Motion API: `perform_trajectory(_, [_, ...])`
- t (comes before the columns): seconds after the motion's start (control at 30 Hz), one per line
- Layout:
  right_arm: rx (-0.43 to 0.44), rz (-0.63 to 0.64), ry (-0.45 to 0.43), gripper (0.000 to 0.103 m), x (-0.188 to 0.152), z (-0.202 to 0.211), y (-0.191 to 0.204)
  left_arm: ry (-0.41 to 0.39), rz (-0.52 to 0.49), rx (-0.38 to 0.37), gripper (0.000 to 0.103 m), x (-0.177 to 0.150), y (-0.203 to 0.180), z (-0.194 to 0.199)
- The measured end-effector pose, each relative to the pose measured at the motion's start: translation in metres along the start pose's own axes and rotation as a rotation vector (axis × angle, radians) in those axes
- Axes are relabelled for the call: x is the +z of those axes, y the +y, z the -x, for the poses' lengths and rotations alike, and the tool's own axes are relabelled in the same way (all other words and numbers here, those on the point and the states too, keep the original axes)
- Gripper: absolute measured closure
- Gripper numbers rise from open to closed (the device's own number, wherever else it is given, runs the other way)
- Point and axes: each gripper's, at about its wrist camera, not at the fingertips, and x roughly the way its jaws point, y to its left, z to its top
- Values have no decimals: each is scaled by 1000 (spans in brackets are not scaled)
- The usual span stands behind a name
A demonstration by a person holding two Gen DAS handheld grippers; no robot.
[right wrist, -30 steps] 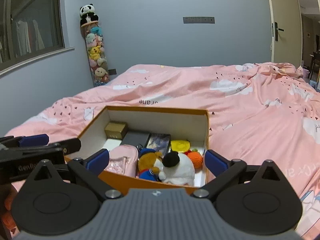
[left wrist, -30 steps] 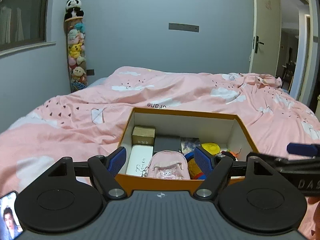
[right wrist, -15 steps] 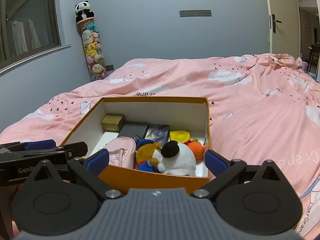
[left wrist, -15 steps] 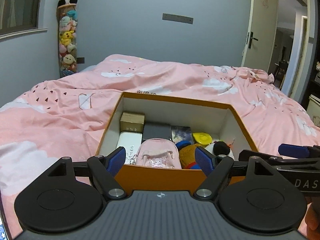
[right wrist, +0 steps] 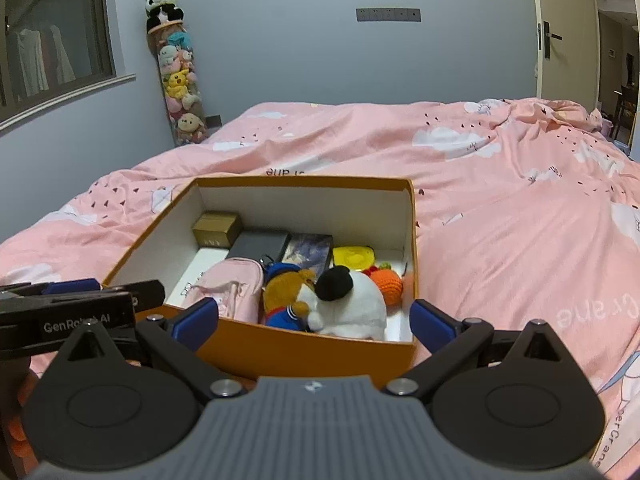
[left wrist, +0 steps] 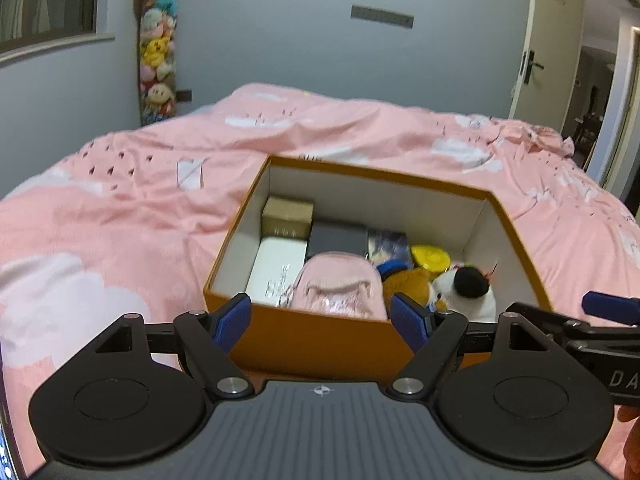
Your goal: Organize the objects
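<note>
Left wrist view: an open-topped orange cardboard box with white inner walls (left wrist: 320, 340) is seen resting on a pink quilt printed with white clouds (left wrist: 120, 200), directly ahead of the left gripper (left wrist: 320, 320), whose blue-padded fingers are spread wide with nothing between them. The right gripper (right wrist: 316, 320) is likewise held agape and empty, just short of the box's near wall, so both tools appear to be poised at the box rather than engaged with it. Contents are observed packed close: a small tan carton (left wrist: 287, 216) in the far-left corner, a flat white case (left wrist: 276, 272) in front of it, a dark grey flat box (left wrist: 338, 238) beside a glossy dark booklet (right wrist: 308, 250), and a pale pink miniature backpack (left wrist: 338, 290) against the near wall. Soft items are grouped to the right: a brown plush in a blue cap (right wrist: 286, 292), a white plush with a black patch (right wrist: 348, 304), a yellow disc-shaped toy (right wrist: 354, 258) and an orange crocheted ball (right wrist: 386, 286). Rigid items are judged to have been kept left and plush right so each lies flat without crushing. Nothing loose is noted on the quilt; sorting is judged largely complete. A clear tube of stuffed toys topped by a panda (right wrist: 178, 80) stands in the room corner, well apart.
</note>
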Motion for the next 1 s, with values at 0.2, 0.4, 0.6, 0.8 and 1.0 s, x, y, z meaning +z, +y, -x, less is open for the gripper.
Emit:
perform_trajectory(0.2, [-7,5,10,2,-1,-1,0,50,-26,37,12,-4,-4,-6])
perform_trajectory(0.4, [-7,-1,25,2,-3,-4,-1,87,-43,48,12,-6,-7,-11])
perform_trajectory(0.6, [-10,-14,36,2,-4,-6,-6,91,-54,51,12,-7,-8,-11])
perform_trajectory(0.8, [-9,-17,37,2,-4,-7,-6,97,-61,66,12,-7,-9,-13])
perform_trajectory(1.0, [-8,-18,41,2,-5,-7,-6,100,-58,74,12,-6,-7,-14])
